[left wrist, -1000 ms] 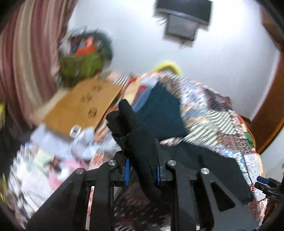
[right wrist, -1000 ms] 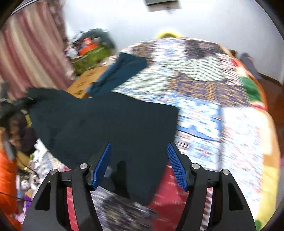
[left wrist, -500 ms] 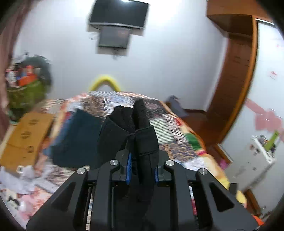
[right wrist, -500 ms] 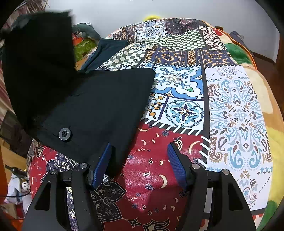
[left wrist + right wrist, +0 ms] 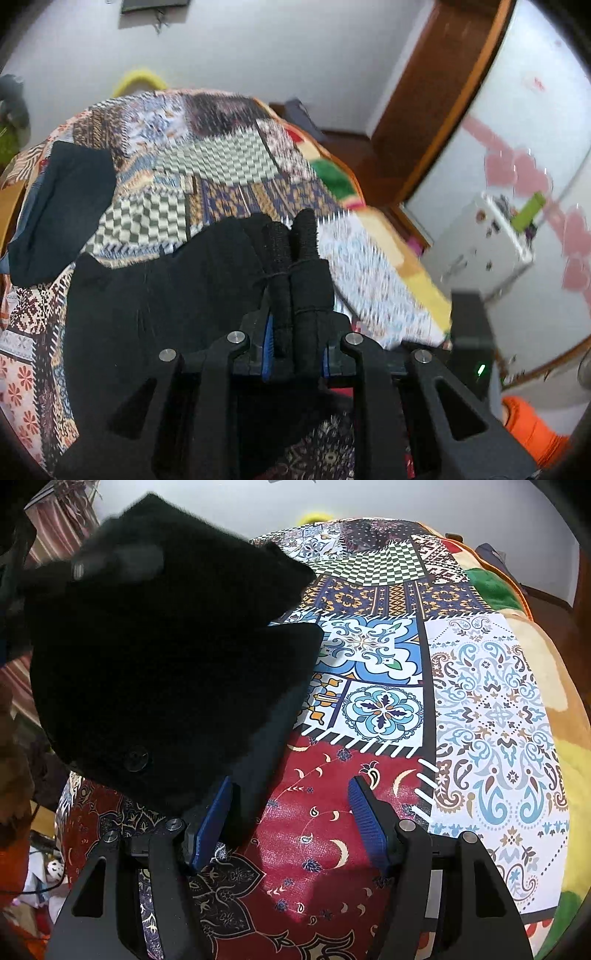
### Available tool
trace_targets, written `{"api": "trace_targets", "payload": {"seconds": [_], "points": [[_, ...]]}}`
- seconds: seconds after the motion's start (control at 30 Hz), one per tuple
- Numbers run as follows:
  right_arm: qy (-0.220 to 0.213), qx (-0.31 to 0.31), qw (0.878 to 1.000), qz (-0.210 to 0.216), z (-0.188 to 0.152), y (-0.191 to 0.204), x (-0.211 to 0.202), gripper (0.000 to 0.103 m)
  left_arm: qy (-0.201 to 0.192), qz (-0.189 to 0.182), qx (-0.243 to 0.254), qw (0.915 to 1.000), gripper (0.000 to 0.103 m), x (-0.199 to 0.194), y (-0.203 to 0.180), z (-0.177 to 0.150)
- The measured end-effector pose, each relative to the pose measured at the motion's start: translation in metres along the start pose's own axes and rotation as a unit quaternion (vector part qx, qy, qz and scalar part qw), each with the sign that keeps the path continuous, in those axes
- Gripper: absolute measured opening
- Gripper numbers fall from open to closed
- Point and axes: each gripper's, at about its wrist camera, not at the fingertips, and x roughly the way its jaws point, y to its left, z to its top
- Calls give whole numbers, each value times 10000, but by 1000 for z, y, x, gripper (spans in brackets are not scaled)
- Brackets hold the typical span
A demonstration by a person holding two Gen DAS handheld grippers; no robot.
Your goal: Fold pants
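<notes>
Left tongs (image 5: 295, 347) clenched on a bunched edge of the pants (image 5: 155, 302); the roll of black cloth sticks out past the pads. Right tongs (image 5: 291, 823) released, jaws well apart, nothing between them but the bedspread (image 5: 491, 709).

What changed in the last second: my left view swung off the clutter at the side of the bed and now looks across the bed toward the door. In the right view the lifted part of the pants has come up and over. It was spread flat a second ago; now it hangs as a dark flap, up and left of the right tongs, above the layer lying on the bed. That flap is blurred. Right tongs have barely shifted.

Where the pants are: lower layer lies flat on the bed, its near edge touching the left pad (image 5: 214, 819) of the right tongs; a button (image 5: 136, 757) shows just beyond that pad. Upper layer is in the air, held by the left tongs.

My read: the fold-over is mid-swing, not landed. Next is to lay the carried edge down so it lines up with the layer below. Risk is the bunched grip dropping it skewed.

A second dark garment (image 5: 62, 206) lies far left of the left tongs, apart from the pants.
</notes>
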Motion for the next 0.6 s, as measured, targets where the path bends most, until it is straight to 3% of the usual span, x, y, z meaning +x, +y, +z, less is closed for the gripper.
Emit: {"api": "trace_targets", "payload": {"seconds": [0.03, 0.13, 0.27, 0.4, 0.47, 0.6], "points": [[-9, -3, 10000, -3, 0, 0, -1, 61, 88, 28, 33, 10000, 21, 1, -1, -2], [-56, -37, 10000, -21, -2, 1, -6, 61, 482, 121, 127, 9987, 48, 6, -5, -10], [-164, 54, 9998, 39, -5, -1, -19, 61, 536, 122, 132, 9984, 66, -5, -6, -19], [-118, 42, 9999, -26, -12, 3, -24, 61, 191, 310, 208, 9991, 73, -34, 1, -12], [-88, 21, 10000, -12, -16, 5, -25, 61, -74, 496, 96, 9987, 83, -49, 14, -4], [-37, 9, 10000, -4, -19, 9, -26, 61, -588, 1173, -223, 9911, 90, -70, 61, 21]]}}
